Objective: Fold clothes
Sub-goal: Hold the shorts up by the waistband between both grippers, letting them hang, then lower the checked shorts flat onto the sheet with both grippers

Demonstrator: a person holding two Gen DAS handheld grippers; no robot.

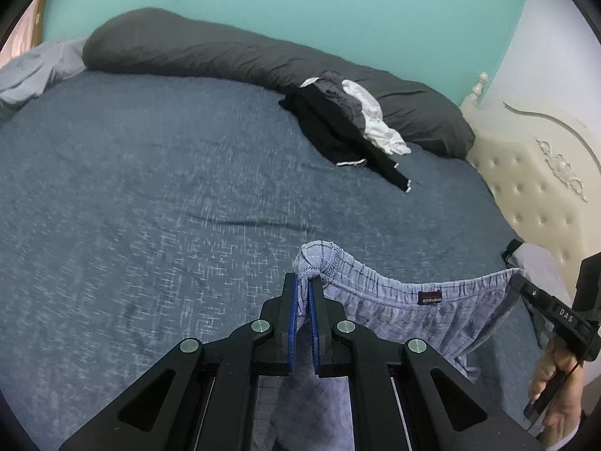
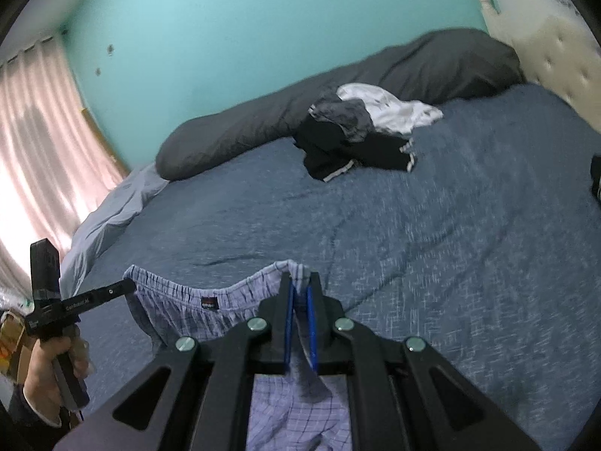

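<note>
Entry: parts of my view obscured or unreadable

My shorts [image 1: 413,312] hang past the bottom edge, legs unseen; the waistband label [image 1: 429,297] is too small to read; my bedspread [image 1: 150,206] is motion-blurred; a dark object [image 2: 595,176] is cut off at the edge.

Pale-blue checked boxers [image 1: 405,312], speckled blue bedspread [image 1: 150,188] (wall [image 1: 300,11] turquoise).

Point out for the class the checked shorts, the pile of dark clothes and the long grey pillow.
checked shorts [image 1: 424,323], left wrist view, on the fabric below the waistband label.
pile of dark clothes [image 2: 338,143], right wrist view, on the black garment.
long grey pillow [image 1: 180,50], left wrist view, on its upper side.
</note>
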